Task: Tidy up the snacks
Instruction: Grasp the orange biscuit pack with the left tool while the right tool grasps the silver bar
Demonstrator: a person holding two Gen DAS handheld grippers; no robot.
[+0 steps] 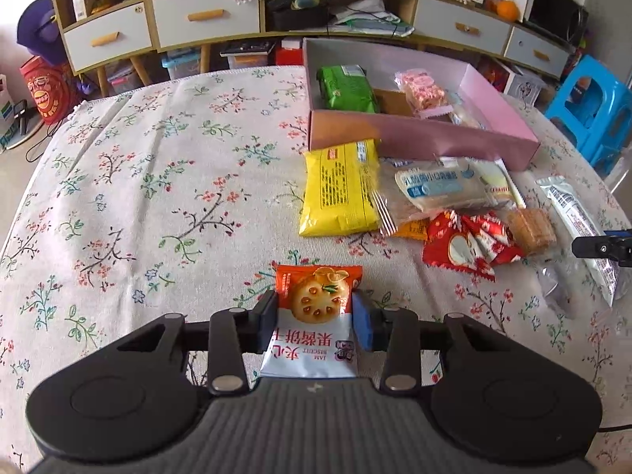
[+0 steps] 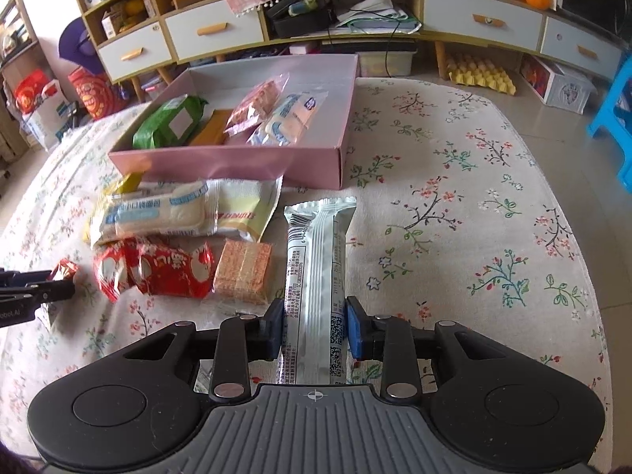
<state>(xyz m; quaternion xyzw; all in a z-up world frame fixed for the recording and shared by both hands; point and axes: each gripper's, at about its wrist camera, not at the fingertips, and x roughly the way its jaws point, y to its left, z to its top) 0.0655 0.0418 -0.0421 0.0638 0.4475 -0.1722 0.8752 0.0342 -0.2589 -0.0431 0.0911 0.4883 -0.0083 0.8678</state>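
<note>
While snack pile (image 2: 166, 245) crowds pink box (image 2: 237, 164), floral cloth (image 2: 474, 205) bare beside.

Cream cotton tablecloth (image 1: 158, 181) is showing red-green floral sprigs, shallow cardboard box (image 2: 276, 166) is reading pink, long foil snack bar (image 2: 316, 276) silver, square biscuit packet (image 1: 316, 316) orange-over-white, pillow pack (image 1: 339, 189) yellow.

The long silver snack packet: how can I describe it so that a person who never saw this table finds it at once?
Start at the pink box on the flowered tablecloth. In front of its right corner, the long silver snack packet lies lengthwise, its near end between the pads of the right claw. Unlike the red wrappers and the square biscuit block beside it, it is narrow, metallic, with small black print.
</note>
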